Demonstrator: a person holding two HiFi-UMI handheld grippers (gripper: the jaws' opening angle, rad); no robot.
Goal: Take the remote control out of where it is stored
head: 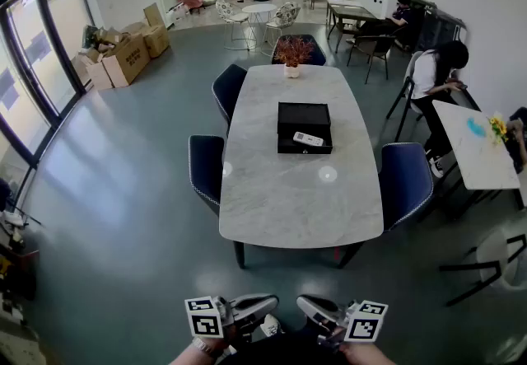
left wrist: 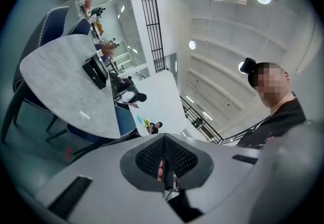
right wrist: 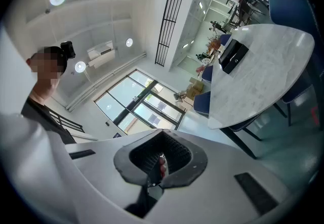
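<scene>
A white remote control lies in the open front tray of a black box at the middle of the marble table. Both grippers hang far from it, close to my body at the bottom of the head view. My left gripper is shut with nothing between its jaws, and so is my right gripper. In the left gripper view the closed jaws point up and the black box shows far off. The right gripper view shows its closed jaws and the same box.
Dark blue chairs stand at the table's sides. A vase of dried flowers sits at its far end. A person sits at a white side table on the right. Cardboard boxes are stacked at the left wall.
</scene>
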